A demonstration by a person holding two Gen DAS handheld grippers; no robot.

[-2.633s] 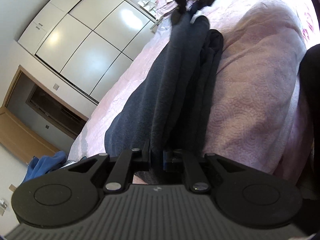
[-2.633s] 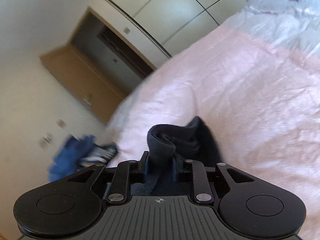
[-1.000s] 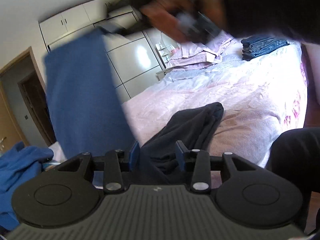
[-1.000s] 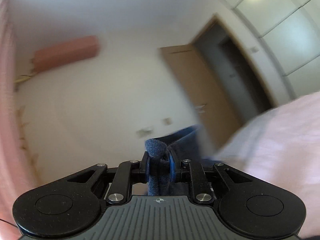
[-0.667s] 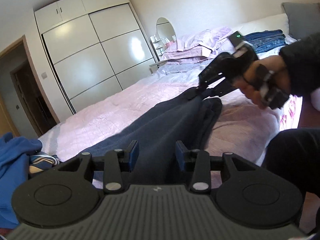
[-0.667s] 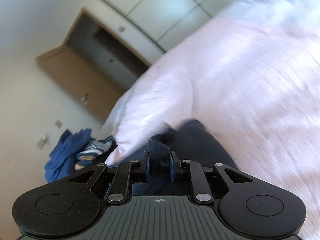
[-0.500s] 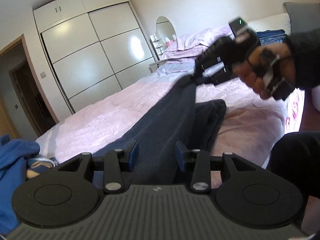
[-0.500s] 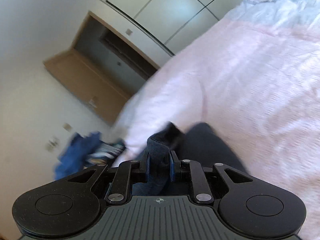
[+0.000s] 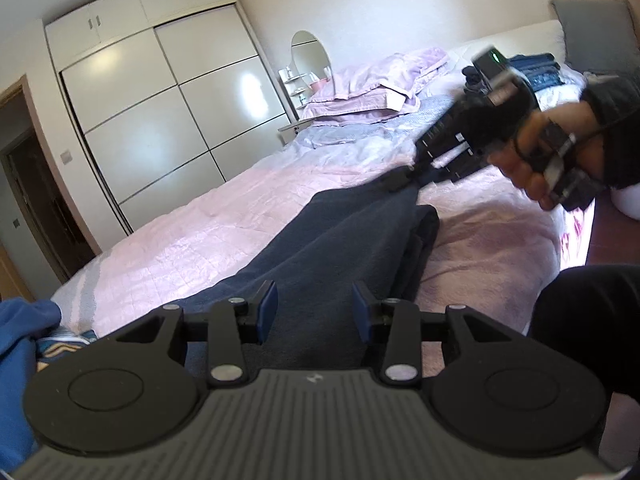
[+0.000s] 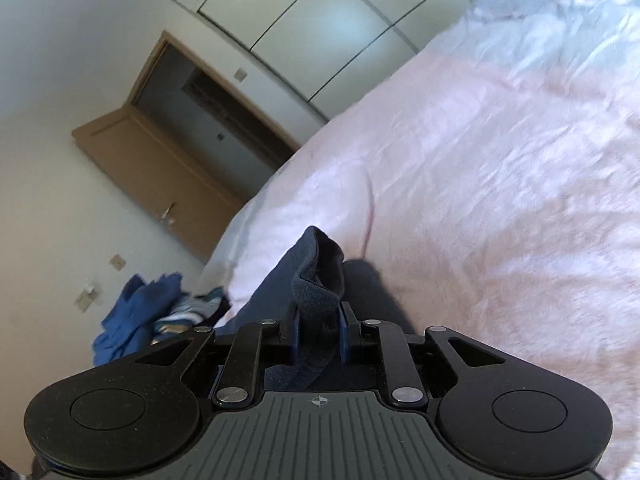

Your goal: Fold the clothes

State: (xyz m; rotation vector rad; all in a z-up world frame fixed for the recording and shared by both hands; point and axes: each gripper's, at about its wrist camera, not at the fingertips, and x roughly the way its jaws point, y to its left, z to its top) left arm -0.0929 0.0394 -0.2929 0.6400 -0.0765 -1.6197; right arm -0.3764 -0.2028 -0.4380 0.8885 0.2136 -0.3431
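Note:
A dark navy garment [image 9: 340, 248] lies stretched along the pink bed cover [image 9: 192, 240]. My left gripper [image 9: 314, 312] is open just above the garment's near end, with nothing between its pads. My right gripper [image 9: 404, 178], held in a hand at the right of the left wrist view, pinches the garment's far edge and lifts it slightly. In the right wrist view my right gripper [image 10: 318, 330] is shut on a fold of the navy garment [image 10: 316, 280].
A pile of blue and striped clothes [image 10: 148, 312] lies off the bed's foot, also in the left wrist view [image 9: 20, 328]. Pillows [image 9: 372, 88] and folded jeans [image 9: 536, 68] sit at the head. A wardrobe [image 9: 160, 112] and an open door [image 10: 168, 164] stand behind.
My left gripper has let go of the garment and stands open. My right gripper swung the garment's end high, then brought it down over the bed toward the far side.

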